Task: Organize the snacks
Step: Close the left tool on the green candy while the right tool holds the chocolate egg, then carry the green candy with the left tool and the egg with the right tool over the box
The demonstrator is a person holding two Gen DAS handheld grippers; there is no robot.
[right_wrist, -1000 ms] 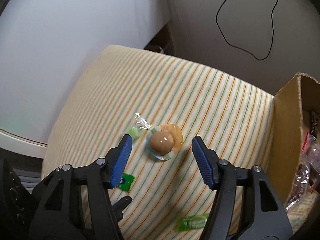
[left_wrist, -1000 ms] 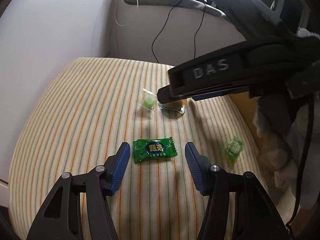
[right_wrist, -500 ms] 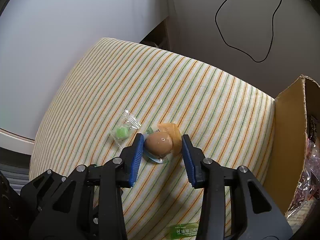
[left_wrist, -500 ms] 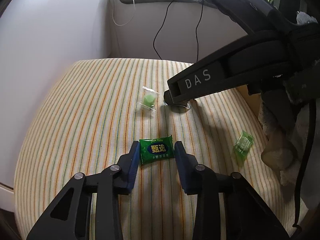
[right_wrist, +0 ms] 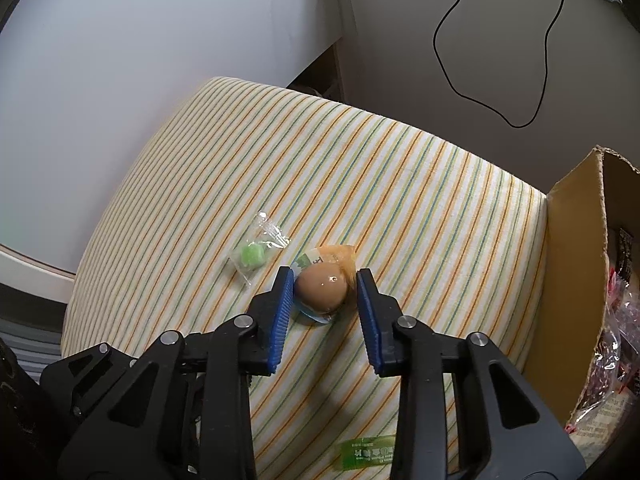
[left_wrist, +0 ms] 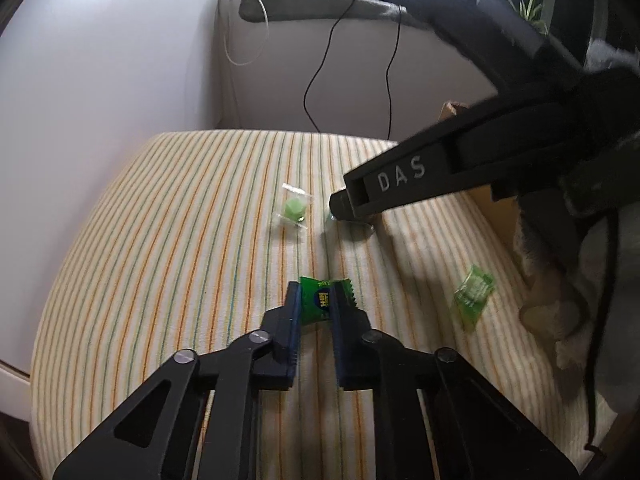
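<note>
My left gripper (left_wrist: 317, 300) is shut on a green candy packet (left_wrist: 320, 300) lying on the striped cushion (left_wrist: 180, 240). My right gripper (right_wrist: 325, 290) is shut on a packaged brown egg (right_wrist: 322, 285) on the same cushion (right_wrist: 400, 184); seen from the left wrist view, its black body (left_wrist: 420, 184) hides the egg. A clear packet with a green sweet (left_wrist: 294, 210) lies beside it, also in the right wrist view (right_wrist: 253, 256). A light green packet (left_wrist: 474, 290) lies at the right, and shows at the bottom of the right wrist view (right_wrist: 366, 450).
An open cardboard box (right_wrist: 576, 264) with wrapped snacks stands at the cushion's right edge. A white wall (left_wrist: 100, 80) runs along the left. Black cables (left_wrist: 320, 72) hang down the wall behind. The person's sleeve (left_wrist: 560, 280) is at the right.
Both grippers closed from wide open: the left onto the green candy packet, crumpling it narrower, the right onto the packaged egg. Both moved forward slightly.
</note>
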